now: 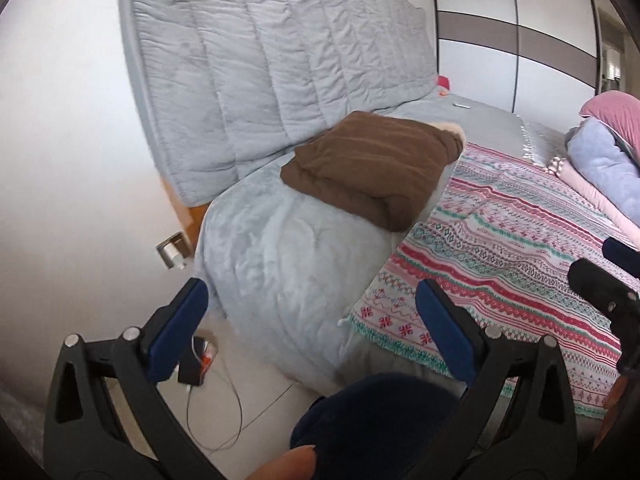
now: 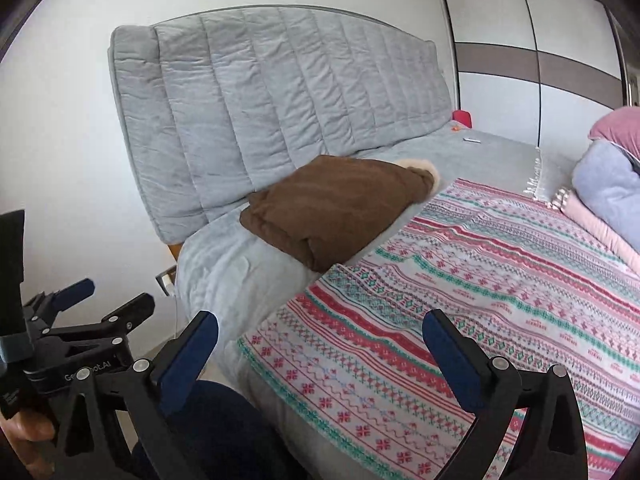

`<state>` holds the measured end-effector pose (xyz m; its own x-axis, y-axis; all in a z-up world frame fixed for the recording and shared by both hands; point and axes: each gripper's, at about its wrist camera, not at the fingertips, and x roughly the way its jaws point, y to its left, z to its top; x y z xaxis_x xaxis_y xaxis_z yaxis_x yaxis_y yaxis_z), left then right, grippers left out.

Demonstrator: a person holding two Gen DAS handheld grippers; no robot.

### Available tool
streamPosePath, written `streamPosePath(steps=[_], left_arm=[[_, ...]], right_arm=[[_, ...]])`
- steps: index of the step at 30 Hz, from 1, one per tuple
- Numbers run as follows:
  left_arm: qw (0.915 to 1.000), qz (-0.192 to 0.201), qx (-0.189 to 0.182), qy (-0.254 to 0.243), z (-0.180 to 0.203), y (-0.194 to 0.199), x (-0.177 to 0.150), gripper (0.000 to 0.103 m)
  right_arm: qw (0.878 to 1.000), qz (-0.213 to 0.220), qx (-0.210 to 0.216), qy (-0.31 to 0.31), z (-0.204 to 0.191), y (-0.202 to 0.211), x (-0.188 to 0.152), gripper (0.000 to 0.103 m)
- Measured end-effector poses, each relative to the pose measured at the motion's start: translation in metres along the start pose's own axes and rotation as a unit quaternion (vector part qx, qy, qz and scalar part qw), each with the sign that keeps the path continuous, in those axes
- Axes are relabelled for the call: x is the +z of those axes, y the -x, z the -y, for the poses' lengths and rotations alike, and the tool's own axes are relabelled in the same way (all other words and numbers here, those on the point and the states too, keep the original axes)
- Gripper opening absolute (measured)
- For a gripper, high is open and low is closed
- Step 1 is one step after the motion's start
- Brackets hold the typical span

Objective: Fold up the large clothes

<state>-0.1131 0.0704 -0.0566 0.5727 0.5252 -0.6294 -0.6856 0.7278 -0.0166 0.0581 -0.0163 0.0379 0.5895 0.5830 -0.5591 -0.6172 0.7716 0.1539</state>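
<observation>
A brown garment (image 1: 372,164) lies folded into a thick bundle on the grey bed cover, near the head of the bed; a cream fur trim shows at its far end. It also shows in the right wrist view (image 2: 340,212). My left gripper (image 1: 312,320) is open and empty, held off the bed's near corner, well short of the garment. My right gripper (image 2: 320,352) is open and empty above the patterned blanket (image 2: 480,280). The left gripper (image 2: 76,320) also shows at the left of the right wrist view.
A grey quilted headboard (image 1: 280,60) stands behind the bed. A pile of blue and pink bedding (image 1: 608,152) lies at the far right. A charger and cables (image 1: 200,364) lie on the tiled floor by the bed corner. A wardrobe (image 2: 540,40) stands beyond.
</observation>
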Motion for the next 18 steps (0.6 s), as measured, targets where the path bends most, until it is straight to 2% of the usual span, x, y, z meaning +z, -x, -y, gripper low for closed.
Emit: streamPosePath(steps=[4, 10, 18], left_arm=[[0.9997, 0.007, 0.021, -0.006, 0.011, 0.009, -0.005, 0.103], [0.9999, -0.005, 0.002, -0.014, 0.019, 0.018, -0.008, 0.103], [0.9997, 0.002, 0.007, -0.022, 0.023, 0.024, -0.006, 0.103]], right_arm=[[1.0, -0.004, 0.011, -0.013, 0.008, 0.001, -0.006, 0.103], [1.0, -0.006, 0.002, -0.004, 0.01, 0.003, -0.011, 0.103], [1.0, -0.006, 0.002, -0.004, 0.012, 0.006, -0.011, 0.103]])
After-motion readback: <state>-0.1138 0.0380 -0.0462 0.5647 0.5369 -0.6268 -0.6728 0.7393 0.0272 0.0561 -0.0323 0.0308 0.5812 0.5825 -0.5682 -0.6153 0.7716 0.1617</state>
